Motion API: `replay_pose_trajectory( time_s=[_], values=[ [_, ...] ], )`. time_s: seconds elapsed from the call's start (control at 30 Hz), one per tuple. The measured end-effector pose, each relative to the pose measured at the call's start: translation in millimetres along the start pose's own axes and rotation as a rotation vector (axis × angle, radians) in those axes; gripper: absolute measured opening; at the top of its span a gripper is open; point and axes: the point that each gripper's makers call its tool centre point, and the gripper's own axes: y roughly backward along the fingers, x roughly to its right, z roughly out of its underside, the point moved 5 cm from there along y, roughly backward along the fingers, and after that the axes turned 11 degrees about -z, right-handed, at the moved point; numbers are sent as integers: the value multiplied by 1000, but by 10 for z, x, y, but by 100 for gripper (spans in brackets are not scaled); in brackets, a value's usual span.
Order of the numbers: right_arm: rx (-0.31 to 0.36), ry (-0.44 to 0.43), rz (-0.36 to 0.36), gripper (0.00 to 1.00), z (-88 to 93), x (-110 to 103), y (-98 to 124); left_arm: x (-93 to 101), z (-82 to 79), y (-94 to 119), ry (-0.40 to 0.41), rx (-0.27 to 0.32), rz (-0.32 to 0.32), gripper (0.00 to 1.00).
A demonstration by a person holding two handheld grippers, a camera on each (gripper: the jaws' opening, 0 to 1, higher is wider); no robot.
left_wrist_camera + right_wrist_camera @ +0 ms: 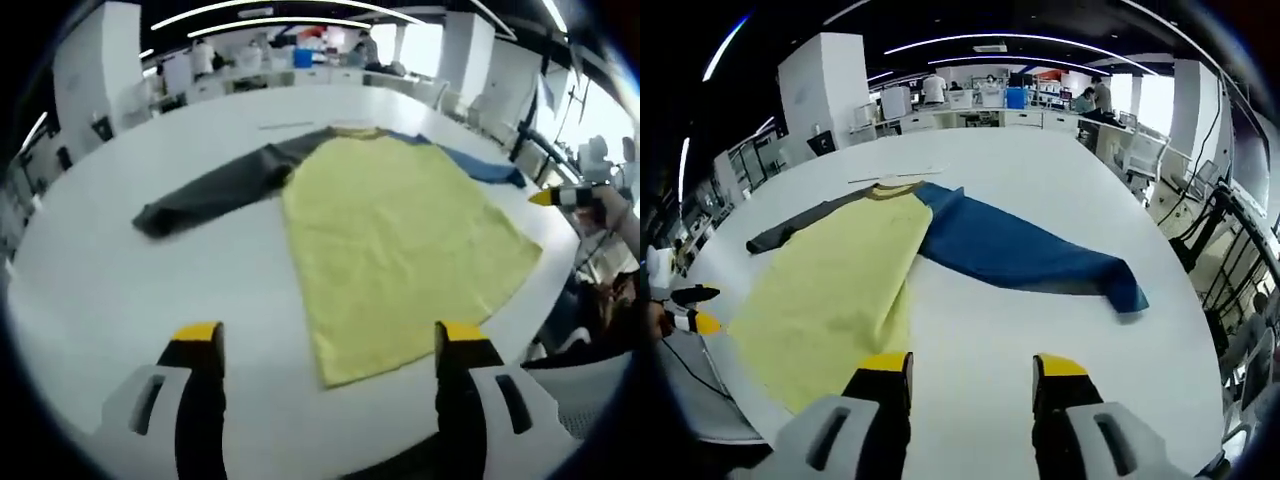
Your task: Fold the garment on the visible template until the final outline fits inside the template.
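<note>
Across the white table [90, 290], a long-sleeved shirt [400, 240] is being displayed spread flat, its yellow body facing up, a grey sleeve [215, 190] stretched to one side and a blue sleeve [1025, 255] to the other. The left gripper [325, 345] is being held above the table just short of the shirt's hem, jaws parted and nothing gripped; the right gripper [970, 370] is likewise being held open and empty over bare table, short of the blue sleeve. No template outline can be made out on the tabletop, so a fold risks being judged by eye and ending oversized. The hem is lying close to the table edge, and a careless pull is likely to drag fabric over it. The long sleeves may be bunched or twisted if lifted from one point only. Around the table, chairs [1135, 150], desks and distant people [935, 88] are being seen; nothing is lying on the garment itself.
</note>
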Motion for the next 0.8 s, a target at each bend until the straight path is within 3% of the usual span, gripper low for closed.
replay_pose_trajectory(
  time_s=[0.23, 0.53, 0.8],
  values=[
    [17, -56, -13, 50, -116, 185, -124, 7, -30, -20, -16, 7, -4, 99],
    [28, -156, -2, 58, -260, 466, -242, 21, -51, -15, -25, 16, 10, 99],
    [28, -216, 43, 56, -336, 715, -375, 72, -166, 38, -22, 29, 31, 99]
  ],
)
